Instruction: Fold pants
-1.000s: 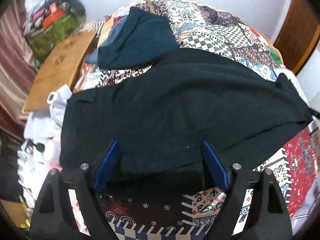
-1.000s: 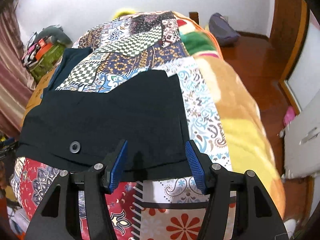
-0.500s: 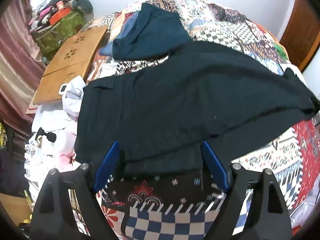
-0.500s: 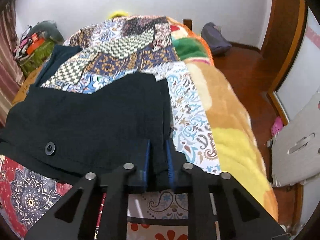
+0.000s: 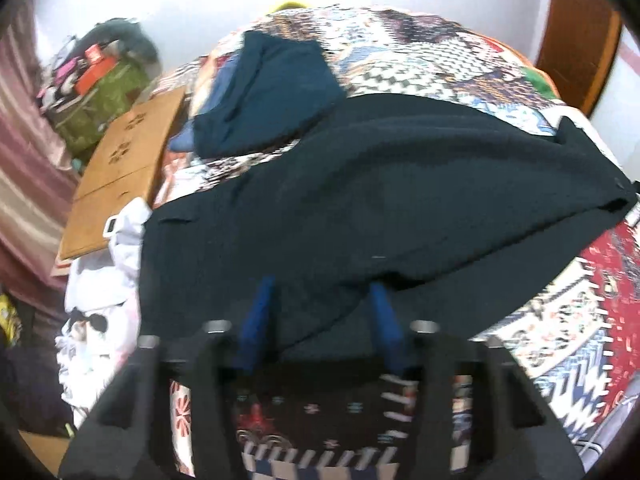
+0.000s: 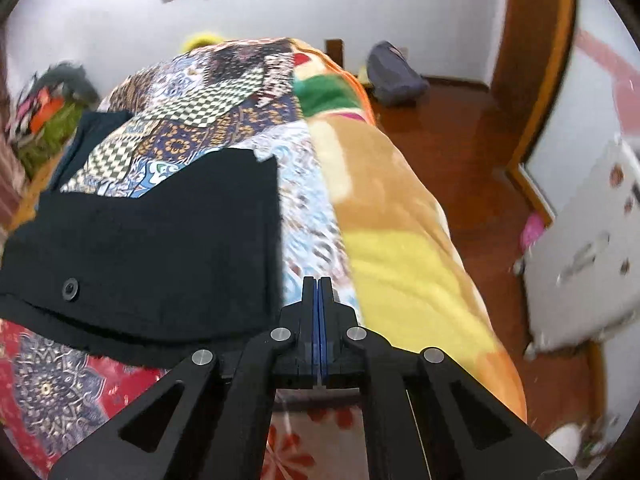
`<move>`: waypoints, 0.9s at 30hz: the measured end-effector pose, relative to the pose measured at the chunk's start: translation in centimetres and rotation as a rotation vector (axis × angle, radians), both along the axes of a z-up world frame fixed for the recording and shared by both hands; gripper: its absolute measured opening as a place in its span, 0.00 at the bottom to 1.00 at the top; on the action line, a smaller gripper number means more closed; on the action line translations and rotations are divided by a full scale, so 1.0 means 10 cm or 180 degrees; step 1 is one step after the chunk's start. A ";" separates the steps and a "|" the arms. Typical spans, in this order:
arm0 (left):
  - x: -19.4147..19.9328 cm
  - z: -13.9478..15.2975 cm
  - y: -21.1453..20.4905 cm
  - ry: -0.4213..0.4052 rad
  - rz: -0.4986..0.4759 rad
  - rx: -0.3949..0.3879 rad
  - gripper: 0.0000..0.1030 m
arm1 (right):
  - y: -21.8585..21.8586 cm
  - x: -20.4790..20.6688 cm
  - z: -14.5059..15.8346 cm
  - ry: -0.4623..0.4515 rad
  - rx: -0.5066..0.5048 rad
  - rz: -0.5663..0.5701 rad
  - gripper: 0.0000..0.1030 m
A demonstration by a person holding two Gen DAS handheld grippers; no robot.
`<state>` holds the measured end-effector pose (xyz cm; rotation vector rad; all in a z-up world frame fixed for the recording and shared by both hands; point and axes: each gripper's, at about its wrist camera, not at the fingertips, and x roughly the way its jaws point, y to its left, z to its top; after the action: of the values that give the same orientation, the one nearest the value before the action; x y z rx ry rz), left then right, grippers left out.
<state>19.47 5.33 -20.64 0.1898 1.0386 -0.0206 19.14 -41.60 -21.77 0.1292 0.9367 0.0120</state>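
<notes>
while its jaws are closing, the left hand-held gripper (image 5: 320,320) has the near edge of the pants (image 5: 360,200) between its blue pads, grip unclear through blur. right hand-held gripper (image 6: 319,304) is fully closed and empty, just beside the pants' right edge, over the quilt (image 6: 312,208). pants lie spread across the bed, a navy garment (image 5: 268,92) behind.

Patchwork bed (image 5: 460,60) carries pants (image 5: 380,200) (black).
</notes>
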 end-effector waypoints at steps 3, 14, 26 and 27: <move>-0.01 0.01 -0.09 -0.0061 -0.0032 0.0120 0.17 | 0.04 -0.10 0.11 -0.0010 0.0132 0.0133 0.01; -0.25 0.30 0.07 -0.0172 0.0077 -0.0253 0.08 | 0.38 0.12 0.20 -0.0028 0.0195 0.0464 0.04; -0.33 0.29 0.22 0.0041 0.0284 -0.0360 0.41 | 0.48 0.75 0.14 0.0049 0.0066 0.0617 0.33; -0.33 0.32 0.26 0.0015 0.0318 -0.0375 0.44 | 0.49 0.79 0.12 0.0061 0.0056 0.0630 0.33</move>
<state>16.17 7.93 -17.47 0.0309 1.0472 0.0082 27.05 -36.67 -20.52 0.0526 0.9658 0.2024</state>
